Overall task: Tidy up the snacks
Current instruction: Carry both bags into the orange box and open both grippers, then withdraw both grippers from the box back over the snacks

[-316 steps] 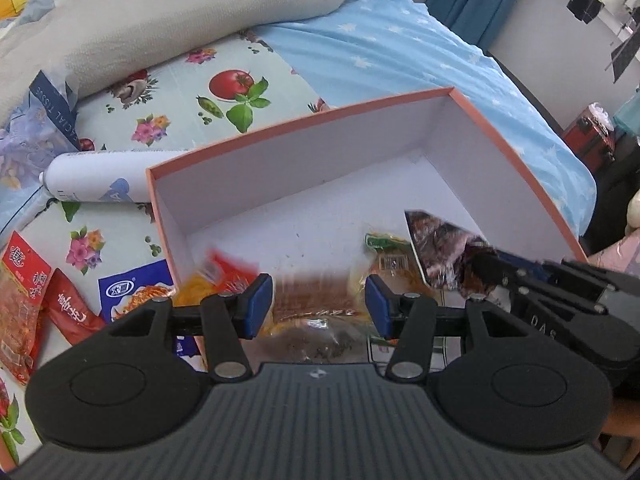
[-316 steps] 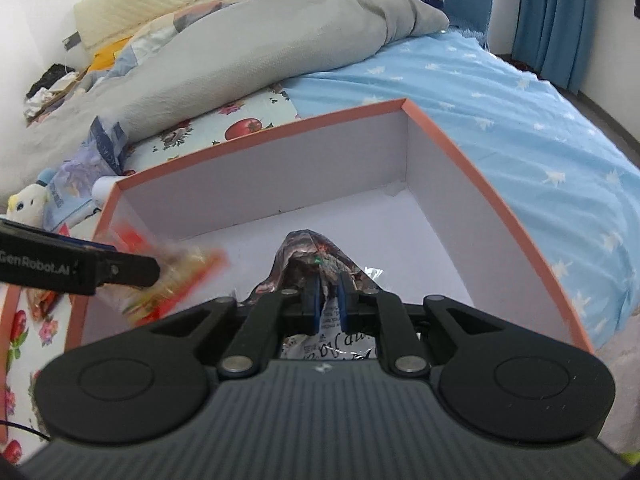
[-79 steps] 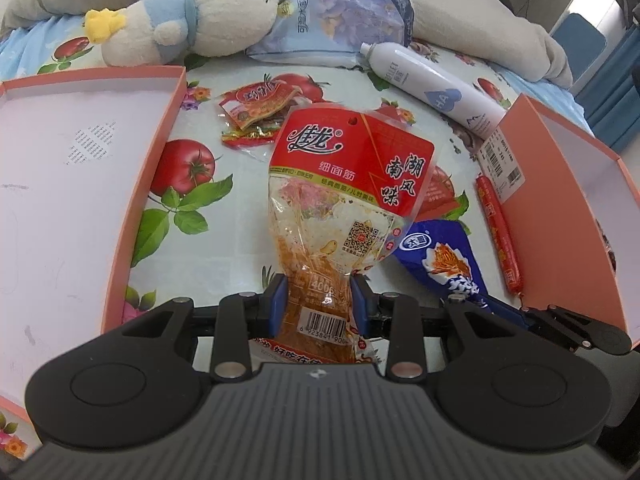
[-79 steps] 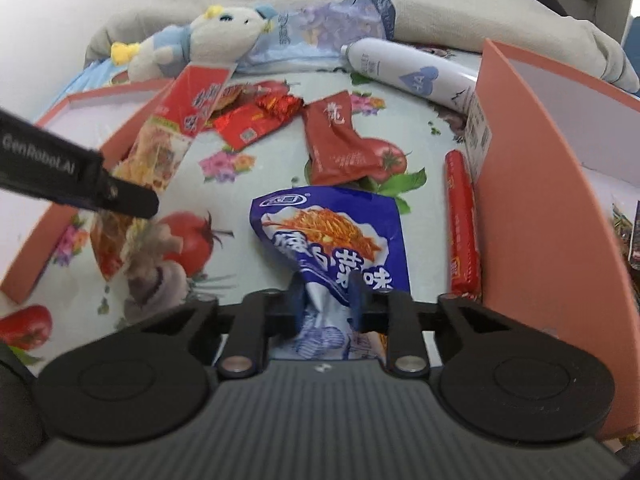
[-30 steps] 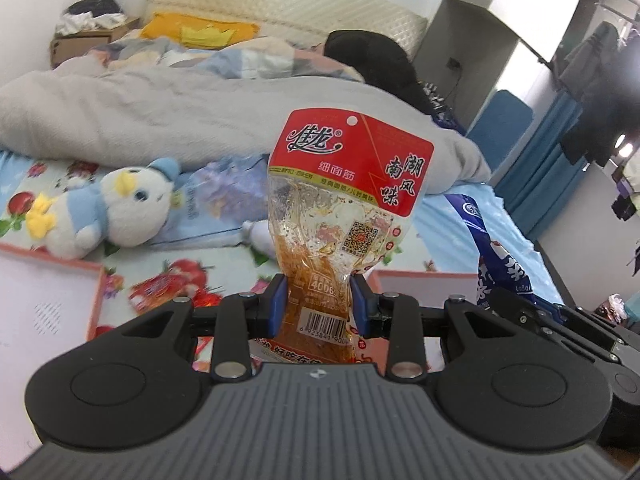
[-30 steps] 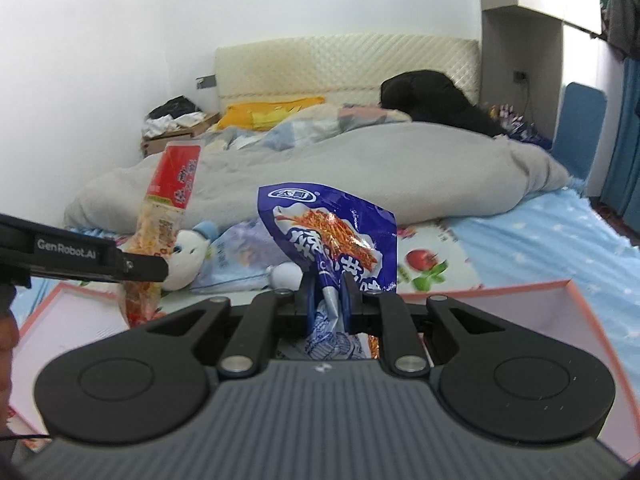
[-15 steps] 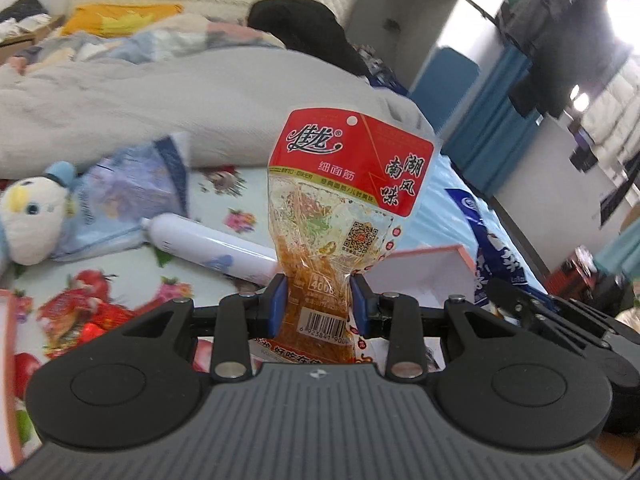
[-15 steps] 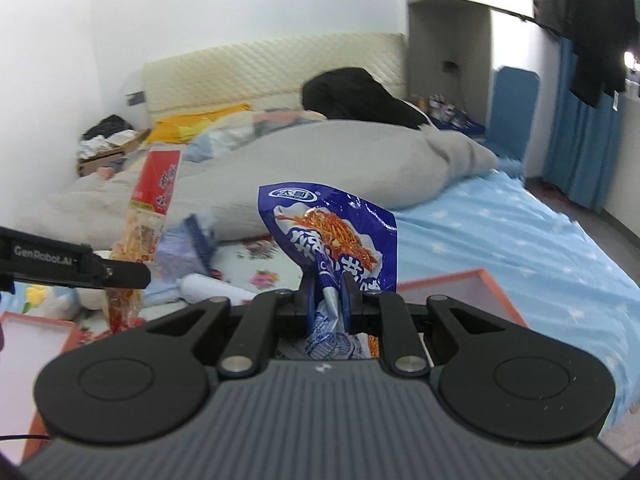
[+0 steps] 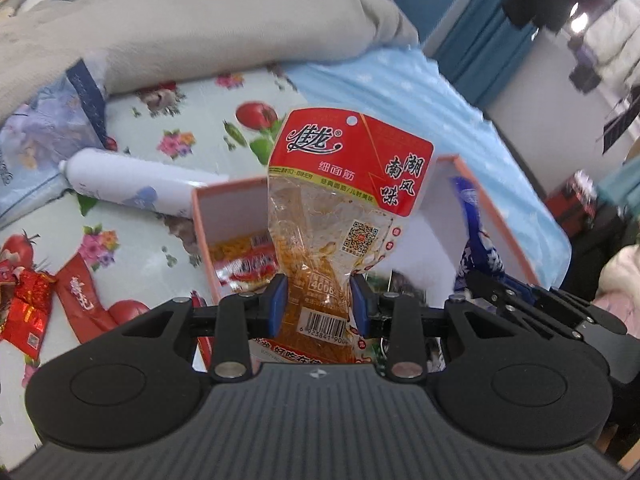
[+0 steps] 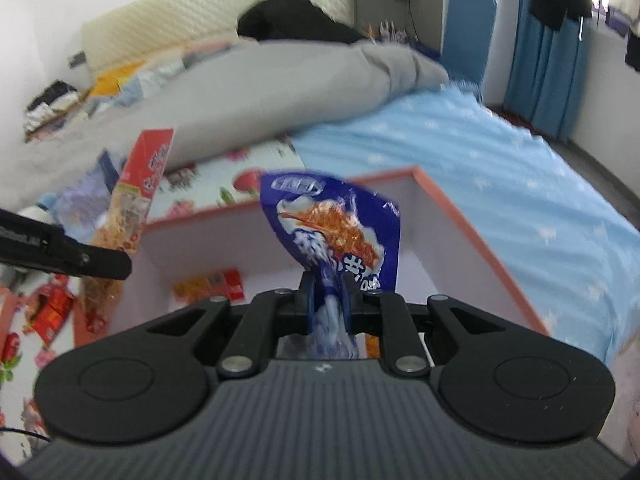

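Left gripper (image 9: 316,306) has its blue pads pinched on the lower part of a clear bag with a red header (image 9: 340,216), jaws about a bag-width apart. Right gripper (image 10: 326,300) is squeezed nearly closed on the crumpled bottom of a blue snack bag (image 10: 340,236). Both bags stand up from the jaws, in the air just over the near side of the orange-edged box (image 10: 472,232).

Looks like the carry-and-drop step: both hands are at the box with a snack each. My guess is the next move is to get each bag past the rim and over the white floor, then open up so nothing lands on the wall.

The left view shows stuff the right one barely catches: red packets (image 9: 24,304) on the flowery cloth (image 9: 132,240) outside the box, plus a white bottle (image 9: 128,186) lying beside its far corner. The right view gives a cleaner look at the box interior, with an orange-and-red packet (image 10: 210,286) already lying inside.
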